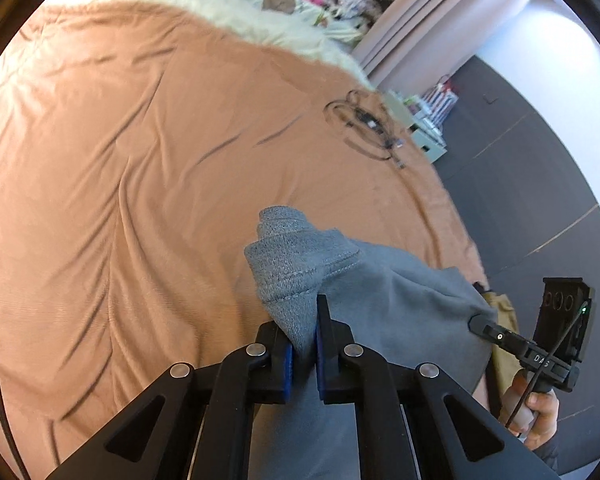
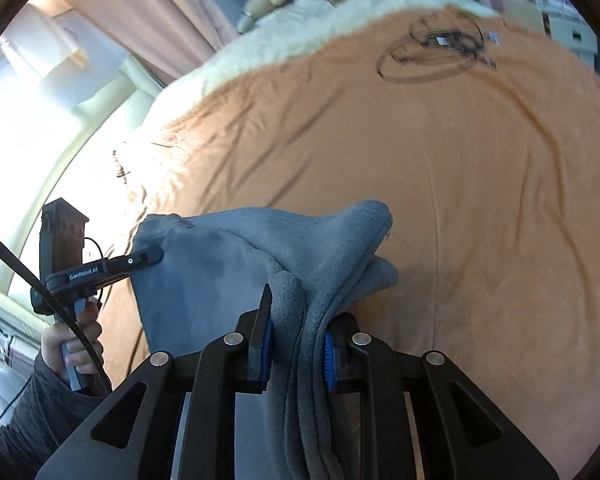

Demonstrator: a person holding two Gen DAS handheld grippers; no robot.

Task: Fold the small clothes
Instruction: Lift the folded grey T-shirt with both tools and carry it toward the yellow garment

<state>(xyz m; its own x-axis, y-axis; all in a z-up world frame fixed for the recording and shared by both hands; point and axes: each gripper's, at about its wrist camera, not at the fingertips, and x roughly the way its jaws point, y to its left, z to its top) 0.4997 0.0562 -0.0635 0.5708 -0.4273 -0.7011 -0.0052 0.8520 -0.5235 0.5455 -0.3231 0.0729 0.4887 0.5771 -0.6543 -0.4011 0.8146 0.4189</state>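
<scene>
While both tools are clamped on cloth, the left gripper [image 1: 303,344] and right gripper [image 2: 298,340] hold the grey garment [image 1: 384,300] stretched between them above the near part of the orange bedspread [image 1: 140,160]; a black cable coil [image 1: 360,128] lies far right.

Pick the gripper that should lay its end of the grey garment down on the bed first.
Probably left. The left gripper pinches a thin hemmed corner of the grey garment, easy to place flat on the orange bedspread. The right gripper clamps a thick bunched wad.
</scene>
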